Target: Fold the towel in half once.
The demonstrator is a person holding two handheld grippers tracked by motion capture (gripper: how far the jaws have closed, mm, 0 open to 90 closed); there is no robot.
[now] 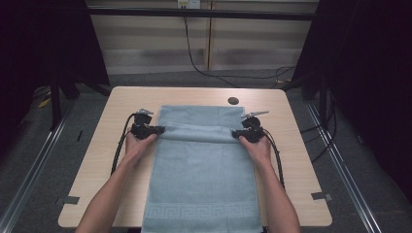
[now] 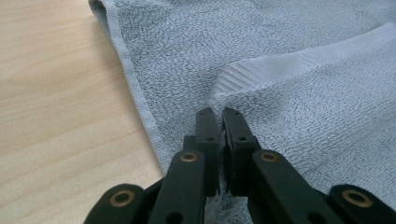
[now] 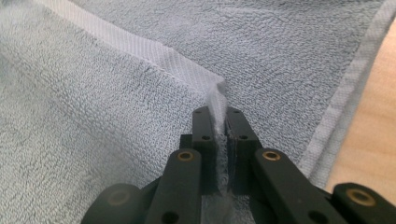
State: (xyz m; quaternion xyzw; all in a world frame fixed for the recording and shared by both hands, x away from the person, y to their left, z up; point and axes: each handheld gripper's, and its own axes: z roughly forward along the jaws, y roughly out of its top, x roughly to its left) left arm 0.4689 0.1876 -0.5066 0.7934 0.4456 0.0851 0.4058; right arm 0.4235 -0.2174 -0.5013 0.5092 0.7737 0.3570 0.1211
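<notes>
High view showed a blue towel (image 1: 201, 179) spread on the bench (image 1: 97, 160), its far edge folded back between the two claws. Left claw (image 1: 160, 129) pinched the fold's left corner, its jaws clamped on the cloth (image 2: 261, 70). Right claw (image 1: 234, 133) pinched the right corner likewise, with the hem (image 3: 182, 65) running away from its tips.

The high view is dim, its left and right sides lost in black, though the table (image 1: 121, 111) is evenly lit from above. Both gripper views are brighter, their near jaws soft.
</notes>
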